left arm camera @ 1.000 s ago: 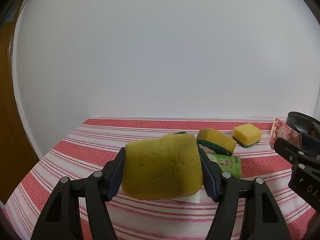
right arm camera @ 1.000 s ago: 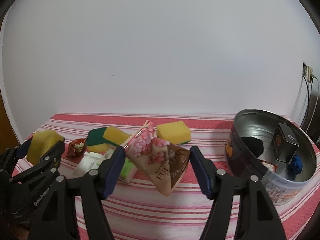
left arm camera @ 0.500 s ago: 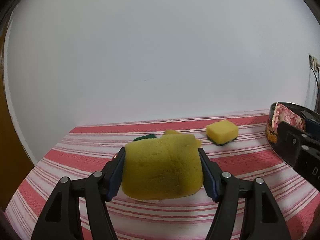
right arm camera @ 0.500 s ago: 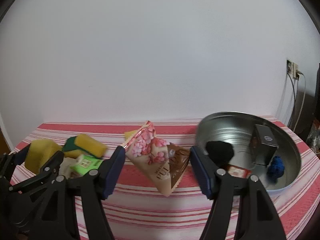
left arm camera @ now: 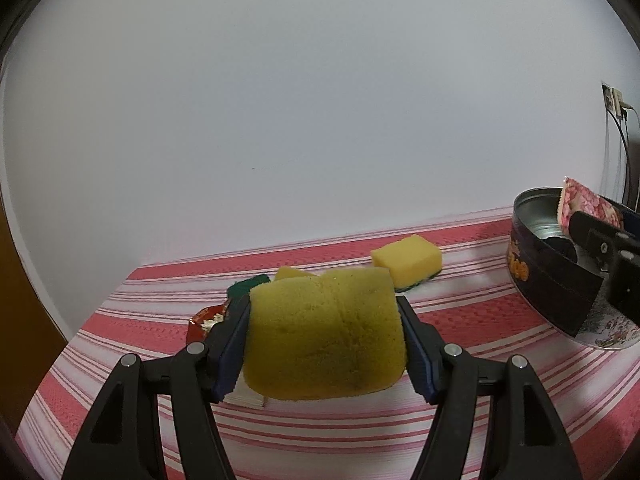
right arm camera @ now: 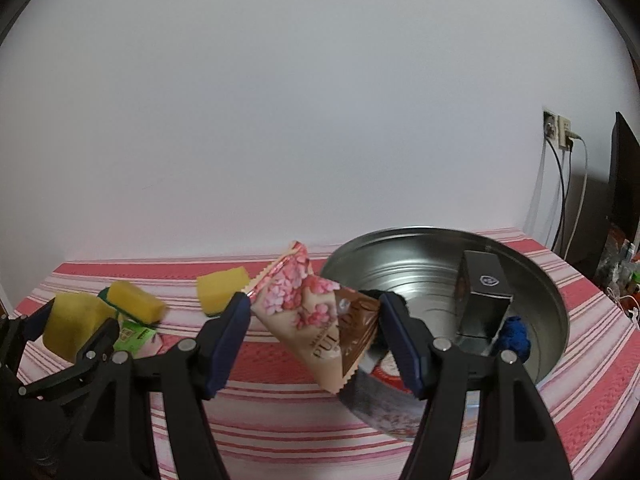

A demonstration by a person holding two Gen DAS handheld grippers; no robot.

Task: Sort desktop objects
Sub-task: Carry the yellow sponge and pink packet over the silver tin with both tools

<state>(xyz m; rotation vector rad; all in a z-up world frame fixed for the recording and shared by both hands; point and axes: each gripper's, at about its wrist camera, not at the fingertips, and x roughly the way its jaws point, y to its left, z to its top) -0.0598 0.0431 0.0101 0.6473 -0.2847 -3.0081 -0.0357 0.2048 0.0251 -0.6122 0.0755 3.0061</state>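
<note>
My left gripper (left arm camera: 324, 340) is shut on a big yellow sponge (left arm camera: 325, 336), held above the striped tablecloth. My right gripper (right arm camera: 316, 328) is shut on a pink flowered snack packet (right arm camera: 316, 320), which hangs tilted just at the near rim of the round metal tin (right arm camera: 420, 252). Inside the tin lie a dark box (right arm camera: 482, 300), a blue lump (right arm camera: 514, 334) and a black lump. From the left wrist view the tin (left arm camera: 560, 296) stands at the right with the packet (left arm camera: 584, 204) over it. The right wrist view shows the left gripper (right arm camera: 74, 326) and its sponge at far left.
Two yellow-and-green sponges (left arm camera: 408, 260) (right arm camera: 134, 304) lie near the table's back. A red wrapper (left arm camera: 206, 318), a green packet (right arm camera: 134, 336) and a white packet lie by them. A wall socket with cables (right arm camera: 558, 132) is at the right. The table edge drops off at the left.
Both grippers have swung to the right over the table with their loads. The tin has come closer, and the packet now hangs at its rim.
</note>
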